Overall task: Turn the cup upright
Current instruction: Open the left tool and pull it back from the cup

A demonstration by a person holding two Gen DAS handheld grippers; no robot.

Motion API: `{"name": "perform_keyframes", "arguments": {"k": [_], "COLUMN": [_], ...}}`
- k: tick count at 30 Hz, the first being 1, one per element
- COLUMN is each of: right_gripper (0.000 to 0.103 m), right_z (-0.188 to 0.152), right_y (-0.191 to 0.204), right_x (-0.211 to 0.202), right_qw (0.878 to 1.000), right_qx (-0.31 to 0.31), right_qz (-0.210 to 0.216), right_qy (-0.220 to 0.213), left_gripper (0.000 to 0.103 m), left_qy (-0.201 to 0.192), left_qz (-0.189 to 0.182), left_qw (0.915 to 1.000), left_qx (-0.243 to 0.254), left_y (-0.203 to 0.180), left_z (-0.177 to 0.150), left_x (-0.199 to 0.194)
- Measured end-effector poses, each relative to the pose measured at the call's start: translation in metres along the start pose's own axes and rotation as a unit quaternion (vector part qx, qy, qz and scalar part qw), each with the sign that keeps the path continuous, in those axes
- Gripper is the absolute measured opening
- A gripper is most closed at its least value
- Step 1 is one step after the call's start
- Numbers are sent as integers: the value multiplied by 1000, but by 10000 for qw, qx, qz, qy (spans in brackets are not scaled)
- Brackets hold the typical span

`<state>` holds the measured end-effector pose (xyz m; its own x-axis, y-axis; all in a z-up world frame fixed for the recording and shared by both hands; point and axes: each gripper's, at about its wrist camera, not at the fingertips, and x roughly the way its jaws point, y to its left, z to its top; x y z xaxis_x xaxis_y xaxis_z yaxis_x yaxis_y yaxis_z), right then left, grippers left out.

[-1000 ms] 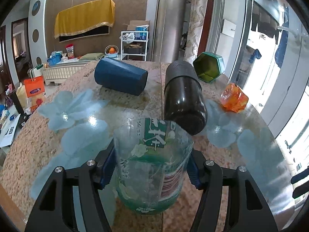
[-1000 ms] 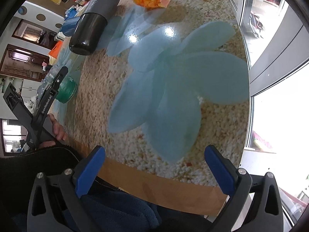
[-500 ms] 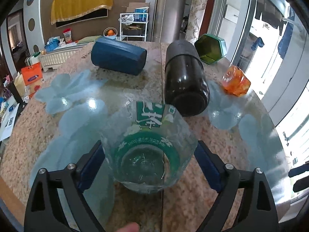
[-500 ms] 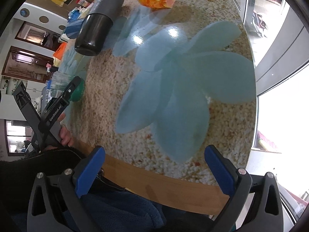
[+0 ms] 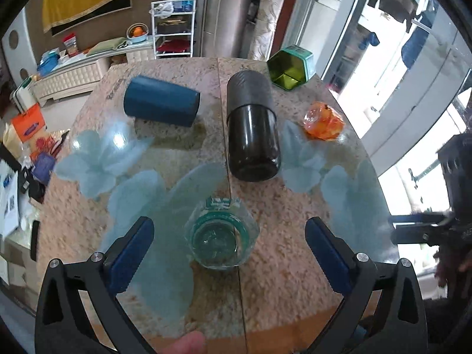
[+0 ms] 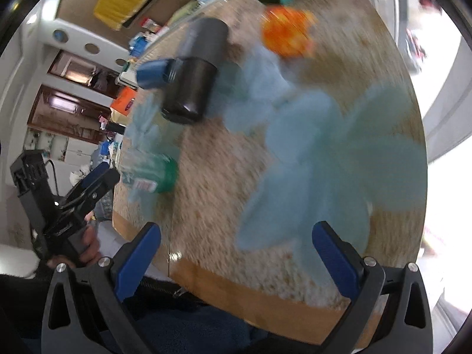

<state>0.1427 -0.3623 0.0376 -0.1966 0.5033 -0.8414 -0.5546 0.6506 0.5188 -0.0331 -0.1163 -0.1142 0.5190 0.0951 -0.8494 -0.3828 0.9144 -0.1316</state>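
Left wrist view: the left gripper [image 5: 229, 246] hangs over the surface [image 5: 289, 268] with its jaws spread wide, holding nothing. Between them, touching neither, the clear cup [image 5: 221, 234] with the green band stands upright, mouth up, on the granite. Beyond it a black bottle [image 5: 250, 126] lies on its side, a blue cup [image 5: 160, 104] lies on its side to the left, and an orange cup [image 5: 324, 120] and a green hexagonal tin [image 5: 290, 67] sit further right.

Right wrist view, blurred: the right gripper [image 6: 236, 258] is wide apart and empty at the near edge. The cup [image 6: 153, 174] stands far left beside the left gripper [image 6: 98, 178].
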Motion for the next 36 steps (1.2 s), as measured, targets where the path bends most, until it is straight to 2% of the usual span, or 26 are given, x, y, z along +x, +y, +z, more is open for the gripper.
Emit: {"name": "perform_keyframes", "arguments": {"k": [2, 4, 7, 11, 18, 23, 28, 36], "right_gripper": [103, 103, 103, 103, 103, 103, 103, 103], "right_z": [9, 16, 29, 40, 49, 49, 42, 38], "right_y": [28, 51, 84, 120, 153, 153, 160, 179], "right_x": [-10, -20, -32, -39, -43, -29, -28, -31], "right_qw": [9974, 9930, 9873, 9783, 9736, 9748, 9720, 9664], "right_qx": [-628, -1005, -1305, -1636, -1423, -975, -677, -624], "right_qz": [-246, -355, -429, -758, -1087, -1415, -1654, -1847], "right_qy": [-271, -502, -793, -1023, -1412, -1425, -1525, -1675], "left_gripper": [103, 103, 103, 103, 103, 103, 103, 103], "left_qy": [145, 156, 109, 326, 413, 433, 431, 481], "left_qz": [-23, -103, -111, -437, -700, -719, -916, -1153], "left_qw": [9999, 9997, 9992, 9979, 9946, 9928, 9894, 9861], "left_qx": [80, 177, 366, 338, 651, 857, 1041, 1092], "left_y": [0, -1, -2, 7, 27, 40, 46, 58], "left_z": [11, 21, 37, 57, 77, 84, 82, 83], "left_x": [-9, -19, -33, -42, -49, -48, -47, -50]}}
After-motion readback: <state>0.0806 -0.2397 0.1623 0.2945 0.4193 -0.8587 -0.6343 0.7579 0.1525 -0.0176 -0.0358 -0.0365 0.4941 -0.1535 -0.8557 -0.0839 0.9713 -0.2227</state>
